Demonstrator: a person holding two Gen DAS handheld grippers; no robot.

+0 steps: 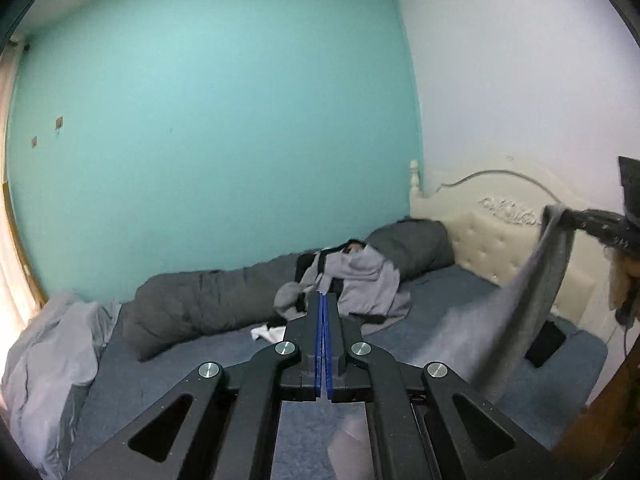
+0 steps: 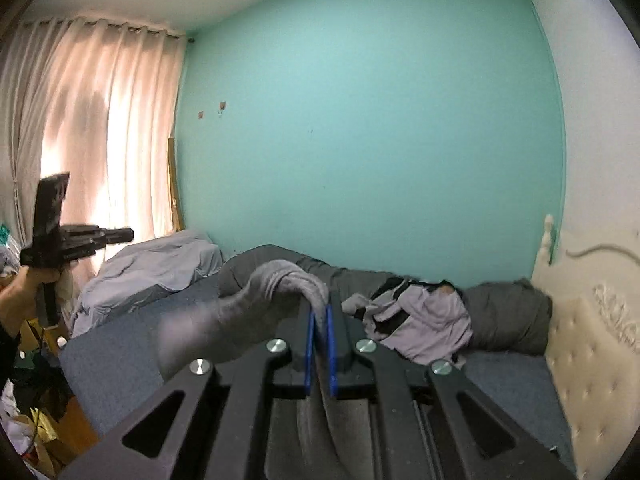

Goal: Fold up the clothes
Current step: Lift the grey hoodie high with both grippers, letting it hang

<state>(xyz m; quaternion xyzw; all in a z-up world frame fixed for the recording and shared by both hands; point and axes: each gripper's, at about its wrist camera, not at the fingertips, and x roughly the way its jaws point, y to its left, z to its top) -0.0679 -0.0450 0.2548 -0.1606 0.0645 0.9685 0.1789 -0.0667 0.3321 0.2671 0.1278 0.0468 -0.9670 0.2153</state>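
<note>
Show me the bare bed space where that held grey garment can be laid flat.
Free: blue mattress between the lilac clothes pile and cream tufted headboard, plus the near strip before the dark grey rolled duvet. Crowded: along the teal wall, and around the black flat object.

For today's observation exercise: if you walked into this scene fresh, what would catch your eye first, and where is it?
The big turquoise wall behind the bed dominates both views. Next comes the grey garment draped over and clamped in the right tool, hanging above the blue bedsheet. Beyond it, a heap of lilac and black clothes lies against the dark grey duvet roll along the wall, while the left tool is shut on nothing.
</note>
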